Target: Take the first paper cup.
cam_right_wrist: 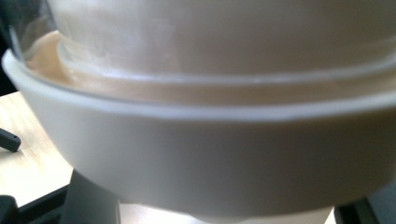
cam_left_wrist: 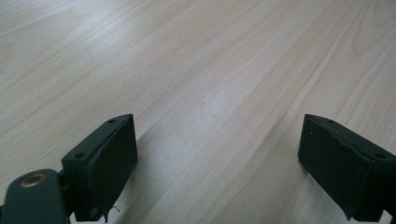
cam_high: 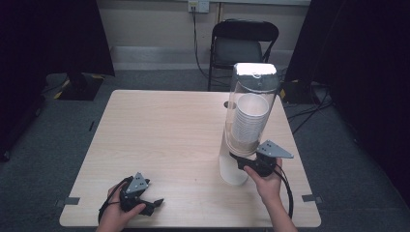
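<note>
The left gripper's [cam_left_wrist: 217, 158] two blunt, matte black fingers [cam_left_wrist: 105, 163] stand wide apart with nothing but bare wood between them, as its own view shows. They hover low over the pale, fine-grained wooden table [cam_left_wrist: 196, 70], whose grain runs diagonally away from the tips. In the high view this gripper [cam_high: 153, 205] sits near the table's near-left edge, its fingers pointing to the right, a grey three-cornered plate on top and a black cable looping behind; the person's left hand [cam_high: 116, 216] wraps it from below.

The right gripper [cam_high: 238, 160], in the high view, reaches leftward to the foot of a tall, clear plastic cylinder dispenser [cam_high: 251, 111] standing upright on a smooth white round base [cam_high: 232, 170]. Its fingers meet the tube just above that base. In the right gripper view, the white base collar [cam_right_wrist: 196, 154] curves right in front of the fingers, glossy and blurred, with dark finger edges at the lower corners; whether the fingers have closed on it cannot be told. Above the fingers, inside the tube, a nested stack of white paper cups [cam_high: 249, 121] rises. The person's right hand [cam_high: 266, 181] holds the gripper with the forearm angled in from the near-right edge.

Beyond the table stands a black folding chair [cam_high: 241, 43] on grey carpet.
</note>
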`<state>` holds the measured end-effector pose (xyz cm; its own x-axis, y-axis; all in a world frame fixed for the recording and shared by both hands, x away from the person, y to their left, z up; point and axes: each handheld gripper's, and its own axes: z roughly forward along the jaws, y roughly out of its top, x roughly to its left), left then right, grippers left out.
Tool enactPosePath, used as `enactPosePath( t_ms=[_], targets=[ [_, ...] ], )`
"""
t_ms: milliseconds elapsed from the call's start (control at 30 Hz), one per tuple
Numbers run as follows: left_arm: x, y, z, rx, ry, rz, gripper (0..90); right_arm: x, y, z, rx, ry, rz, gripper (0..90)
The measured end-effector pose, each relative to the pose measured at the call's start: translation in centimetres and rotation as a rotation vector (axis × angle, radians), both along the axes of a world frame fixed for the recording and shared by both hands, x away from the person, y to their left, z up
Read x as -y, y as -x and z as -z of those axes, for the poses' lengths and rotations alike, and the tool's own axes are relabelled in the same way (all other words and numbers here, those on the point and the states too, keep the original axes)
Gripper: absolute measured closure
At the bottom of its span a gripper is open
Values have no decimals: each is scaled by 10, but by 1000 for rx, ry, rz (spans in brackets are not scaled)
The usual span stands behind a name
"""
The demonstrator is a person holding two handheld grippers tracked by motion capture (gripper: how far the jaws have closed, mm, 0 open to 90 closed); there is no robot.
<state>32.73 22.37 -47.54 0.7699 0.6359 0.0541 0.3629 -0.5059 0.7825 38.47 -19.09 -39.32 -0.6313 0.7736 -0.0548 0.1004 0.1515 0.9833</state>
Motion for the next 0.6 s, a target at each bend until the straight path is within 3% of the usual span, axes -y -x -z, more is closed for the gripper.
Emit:
enactPosePath(
  t_ms=[400, 467, 500, 533, 567, 600],
  targets=[
    [0, 0, 0, 0, -1, 0, 113, -1, 1, 4, 25, 2, 9, 338],
    [0, 0, 0, 0, -1, 0, 113, -1, 1, 5, 8, 17, 12, 357],
    [0, 0, 0, 0, 0, -1, 113, -3, -3, 13, -40, 98, 24, 361],
    [0, 0, 0, 1, -1, 0, 113, 0, -4, 26, -47, 89, 23, 365],
    [0, 0, 0, 1, -1, -1, 113, 2, -3, 40, -77, 136, 50, 364],
    [0, 0, 0, 1, -1, -1, 112, 4, -4, 54, -105, 146, 50, 363]
  ],
)
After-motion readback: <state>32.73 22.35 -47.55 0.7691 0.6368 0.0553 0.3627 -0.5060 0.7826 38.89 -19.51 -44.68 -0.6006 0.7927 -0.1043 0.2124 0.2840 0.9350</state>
